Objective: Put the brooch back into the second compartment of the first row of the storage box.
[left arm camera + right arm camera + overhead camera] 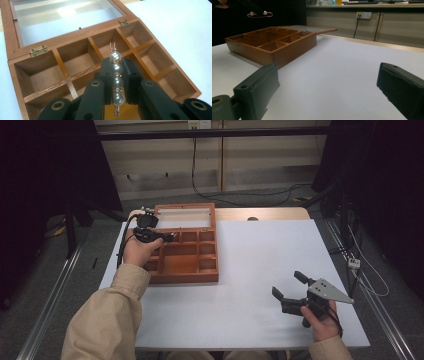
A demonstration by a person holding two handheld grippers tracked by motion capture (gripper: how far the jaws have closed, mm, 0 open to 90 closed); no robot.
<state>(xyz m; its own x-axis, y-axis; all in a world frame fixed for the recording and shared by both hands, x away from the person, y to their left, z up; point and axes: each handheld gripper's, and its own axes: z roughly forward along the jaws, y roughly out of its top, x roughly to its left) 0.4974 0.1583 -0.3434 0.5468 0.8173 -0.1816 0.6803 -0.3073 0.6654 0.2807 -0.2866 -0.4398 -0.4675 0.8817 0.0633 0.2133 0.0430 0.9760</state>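
- Two tongs at work, and only one is loaded: nearest me, my right gripper (290, 285) rests low over the bare white table (260, 270) with its jaws spread wide and nothing between them.
- Well off to its far left, my left gripper (117, 75) is clamped on a pearl hair clip (117, 75), four pearls in a row on a gold wire, pinched across its middle with both ends sticking out.
- Just beneath and beyond that clip lies the wooden compartment box (75, 62), every cell I can see bare.
- Behind the cells its glass lid (70, 17) is folded flat back on brass hinges (38, 50).
- I judge this the carry-and-place step; next I must lower the clip into one cell, clear of the dividers, then part the jaws.
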